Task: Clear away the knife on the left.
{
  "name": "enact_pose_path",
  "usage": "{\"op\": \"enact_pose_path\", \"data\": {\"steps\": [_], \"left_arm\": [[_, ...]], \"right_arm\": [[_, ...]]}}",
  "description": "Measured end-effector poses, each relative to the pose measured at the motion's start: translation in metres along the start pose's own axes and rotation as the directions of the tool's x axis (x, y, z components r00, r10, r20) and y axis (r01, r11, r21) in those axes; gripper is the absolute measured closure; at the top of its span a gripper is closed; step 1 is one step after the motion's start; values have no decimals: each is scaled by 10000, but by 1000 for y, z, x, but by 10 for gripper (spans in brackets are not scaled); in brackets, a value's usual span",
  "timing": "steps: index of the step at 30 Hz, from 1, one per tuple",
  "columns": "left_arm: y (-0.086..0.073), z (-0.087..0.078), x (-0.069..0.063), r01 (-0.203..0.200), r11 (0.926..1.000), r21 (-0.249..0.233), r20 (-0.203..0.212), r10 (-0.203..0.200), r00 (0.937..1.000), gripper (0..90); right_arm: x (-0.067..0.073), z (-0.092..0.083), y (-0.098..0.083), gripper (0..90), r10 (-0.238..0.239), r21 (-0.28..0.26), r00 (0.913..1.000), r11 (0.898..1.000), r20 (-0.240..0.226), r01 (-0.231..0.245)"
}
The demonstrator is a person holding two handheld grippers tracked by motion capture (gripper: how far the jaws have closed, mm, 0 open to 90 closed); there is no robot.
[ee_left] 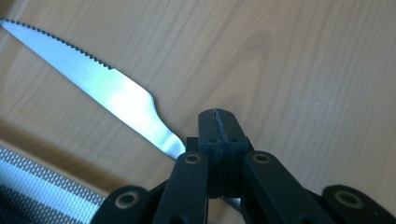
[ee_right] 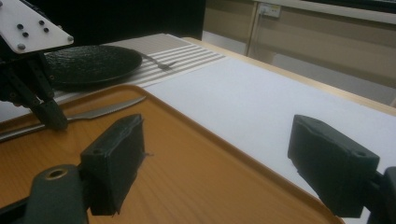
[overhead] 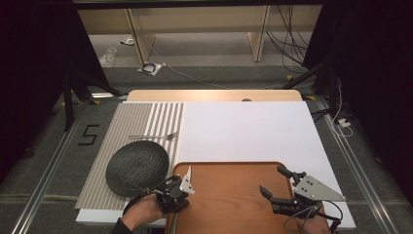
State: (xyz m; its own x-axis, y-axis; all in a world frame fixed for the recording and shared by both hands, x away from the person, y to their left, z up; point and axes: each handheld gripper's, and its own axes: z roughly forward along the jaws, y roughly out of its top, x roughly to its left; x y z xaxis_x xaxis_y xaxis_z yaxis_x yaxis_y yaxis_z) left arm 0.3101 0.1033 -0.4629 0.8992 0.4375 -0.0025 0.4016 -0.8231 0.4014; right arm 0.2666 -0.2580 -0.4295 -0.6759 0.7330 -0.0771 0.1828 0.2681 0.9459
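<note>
Clamping the serrated knife [ee_left: 116, 95] tight, the left claw [ee_left: 219, 122] sits at the tray's [overhead: 229, 195] nine o'clock edge — right claw [overhead: 275, 183] gaping wide, holding nothing.

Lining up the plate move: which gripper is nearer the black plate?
Left. The left gripper sits just right of the black plate, shut on the knife; the right gripper hangs open across the tray.

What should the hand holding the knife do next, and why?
Probably lift the knife off the wooden tray and carry it toward the striped placemat. The left hand-held gripper is shut on its handle, while the black plate and fork already lie there.
</note>
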Motion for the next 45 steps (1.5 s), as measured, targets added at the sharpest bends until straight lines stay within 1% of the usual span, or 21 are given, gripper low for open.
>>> {"op": "enact_pose_path", "data": {"steps": [9, 11, 14, 15, 19, 20, 22, 23, 24, 25, 26, 30, 32, 35, 37, 40, 43, 45], "left_arm": [[-5, -2, 6, 246, 9996, 108, -159, -244, 9996, 895], [-6, -3, 7, 328, 9994, 135, -151, -326, 9994, 895], [-7, -4, 9, 568, 9981, 257, -22, -567, 9984, 894], [-7, -4, 9, 575, 9980, 275, 1, -575, 9983, 894], [-6, -5, 9, 479, 9986, 207, -137, -477, 9988, 873], [-6, -7, 9, 518, 9986, 125, -155, -517, 9985, 855], [-6, -9, 12, 694, 9975, -146, -154, -697, 9975, 774], [-6, -11, 13, 840, 9960, -299, -155, -844, 9963, 717], [-6, -12, 14, 993, 9945, -335, -104, -997, 9950, 653], [-6, -13, 15, 1052, 9939, -330, -111, -1056, 9943, 592], [-6, -14, 15, 1148, 9923, -464, -141, -1156, 9932, 546], [-6, -18, 18, 1428, 9872, -711, -154, -1442, 9894, 432], [-6, -21, 21, 1401, 9868, -812, -289, -1429, 9893, 396], [-6, -25, 23, 1560, 9802, -1216, -411, -1621, 9859, 339], [-5, -28, 25, 1648, 9743, -1534, -486, -1740, 9836, 293], [-5, -33, 28, 1740, 9647, -1977, -743, -1918, 9786, 246], [-6, -39, 32, 1850, 9519, -2441, -884, -2119, 9733, 216], [-7, -42, 34, 1923, 9439, -2684, -1001, -2258, 9690, 197]], "right_arm": [[0, 0, 0, 196, 13, -39, 10000, 10000, 0, -13], [0, 0, 0, 196, 3, -9, 10000, 10000, -1, -3], [0, 0, 0, 196, 3, 9, 10000, 10000, 4, -3], [0, 0, 0, 196, -4, -4, 10000, 10000, 7, 4], [0, 0, 0, 196, 2, -20, 10000, 10000, 7, -2], [0, 0, 0, 196, 4, -23, 10000, 10000, 5, -4], [0, 0, 0, 196, 1, -36, 10000, 10000, 5, -1], [0, 0, 0, 196, 21, -74, 10000, 10000, 2, -21], [0, 0, 0, 196, 22, -49, 10000, 10000, -2, -22], [0, 0, 0, 196, 24, -63, 10000, 10000, -3, -24], [0, 0, 0, 196, 31, -90, 10000, 10000, -10, -32], [-1, 0, 0, 196, 54, -67, 10000, 10000, -18, -54], [-1, 0, 0, 196, 77, -90, 10000, 9999, -5, -77], [-1, 0, 0, 196, 98, -68, 9999, 9999, -24, -99], [-1, 0, -1, 196, 100, -90, 9999, 9999, -43, -100], [-1, 0, -1, 195, 104, -119, 9999, 9999, -59, -105], [-2, 0, -1, 195, 117, -148, 9999, 9998, -86, -118], [-2, -1, -1, 194, 95, -23, 9999, 10000, -71, -96]]}}
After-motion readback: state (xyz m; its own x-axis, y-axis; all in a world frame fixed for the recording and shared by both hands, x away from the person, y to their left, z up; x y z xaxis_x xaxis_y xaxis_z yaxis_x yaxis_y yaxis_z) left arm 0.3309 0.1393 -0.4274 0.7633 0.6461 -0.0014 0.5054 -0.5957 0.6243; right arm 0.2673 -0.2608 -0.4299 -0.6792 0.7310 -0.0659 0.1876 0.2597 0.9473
